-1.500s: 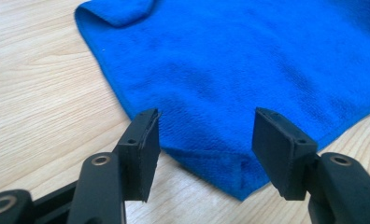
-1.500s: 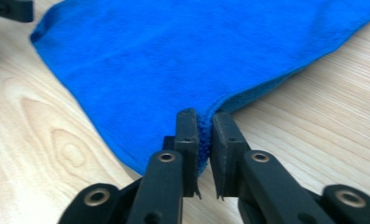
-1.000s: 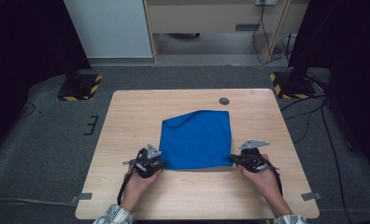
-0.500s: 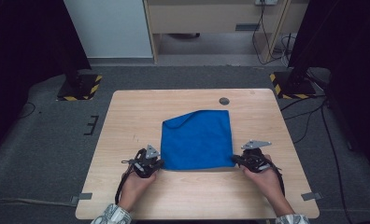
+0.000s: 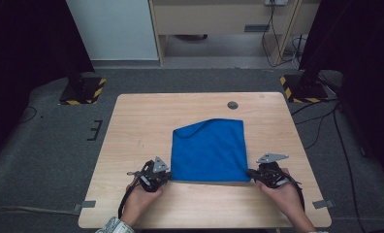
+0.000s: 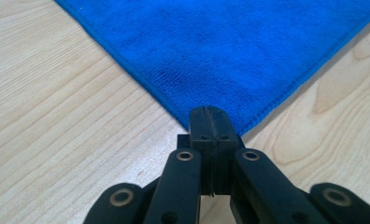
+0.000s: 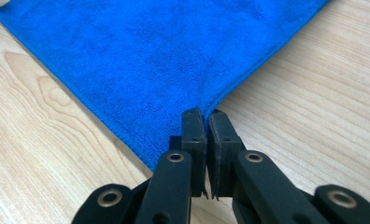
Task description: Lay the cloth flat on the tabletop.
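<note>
At the table's [image 5: 132, 126] near edge my left gripper [image 6: 210, 122] and right gripper [image 7: 206, 122] each pinch a corner of the blue cloth [image 5: 209, 148]; next, I judge, lift both evenly to fold it

The blue cloth [image 5: 208, 150] is a soft, matt microfibre with a fine nap and a stitched hem along its edges. Under it the bench [image 5: 132, 126] is pale wood, or a wood-look laminate, smooth with a faint sheen and clear grain lines. The left hand-held gripper [image 6: 210, 122] and the right hand-held gripper [image 7: 205, 122] look like matt black plastic, with small shiny metal rivets at the joints. The floor [image 5: 44, 145] is rough grey carpet.
</note>
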A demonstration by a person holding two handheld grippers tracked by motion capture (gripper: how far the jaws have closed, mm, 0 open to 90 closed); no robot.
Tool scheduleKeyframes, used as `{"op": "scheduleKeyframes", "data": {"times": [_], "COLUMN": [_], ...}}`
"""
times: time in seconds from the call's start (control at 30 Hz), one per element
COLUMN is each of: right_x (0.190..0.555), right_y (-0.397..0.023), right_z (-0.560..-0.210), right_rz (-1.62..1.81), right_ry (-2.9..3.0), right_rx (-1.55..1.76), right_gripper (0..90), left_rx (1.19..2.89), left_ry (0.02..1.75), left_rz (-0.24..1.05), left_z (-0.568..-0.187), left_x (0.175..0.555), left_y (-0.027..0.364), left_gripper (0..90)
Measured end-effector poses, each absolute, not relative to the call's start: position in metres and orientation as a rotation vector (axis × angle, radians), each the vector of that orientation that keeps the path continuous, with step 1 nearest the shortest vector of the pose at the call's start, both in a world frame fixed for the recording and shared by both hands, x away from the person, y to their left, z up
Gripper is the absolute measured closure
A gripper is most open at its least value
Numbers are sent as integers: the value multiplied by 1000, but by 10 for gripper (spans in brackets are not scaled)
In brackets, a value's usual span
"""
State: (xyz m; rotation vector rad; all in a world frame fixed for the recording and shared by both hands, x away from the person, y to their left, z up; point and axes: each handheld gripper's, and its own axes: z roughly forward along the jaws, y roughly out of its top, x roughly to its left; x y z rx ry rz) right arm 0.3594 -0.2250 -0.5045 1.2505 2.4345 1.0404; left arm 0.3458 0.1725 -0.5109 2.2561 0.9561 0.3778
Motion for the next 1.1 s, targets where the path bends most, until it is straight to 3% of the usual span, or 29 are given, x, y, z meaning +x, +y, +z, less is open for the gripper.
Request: {"op": "scheduleKeyframes", "data": {"times": [0.33, 0.5, 0.63, 0.73, 0.8, 0.9, 1.0, 1.1], "right_x": [348, 341, 335, 332, 329, 326, 327, 330], "right_y": [-229, -235, -237, -238, -239, -242, -244, -245], "right_z": [-502, -502, -502, -501, -500, -500, -499, -498], "right_rz": [1026, 1016, 1008, 1015, 995, 983, 1001, 1018], "right_ry": [2452, 2458, 2461, 2436, 2414, 2378, 2343, 2319], "right_rx": [1244, 1260, 1258, 1265, 1243, 1234, 1242, 1251], "right_gripper": [867, 824, 704, 514, 385, 277, 275, 293], "left_rx": [2270, 2275, 2272, 2239, 2212, 2198, 2175, 2155], "left_ry": [920, 908, 913, 935, 946, 915, 897, 862], "left_rz": [349, 346, 352, 383, 396, 399, 415, 454], "left_z": [-506, -504, -502, -504, -503, -498, -493, -488], "left_x": [330, 320, 314, 312, 311, 309, 313, 324], "left_y": [172, 167, 168, 169, 169, 167, 163, 160], "left_gripper": [900, 900, 900, 893, 713, 695, 551, 506]}}
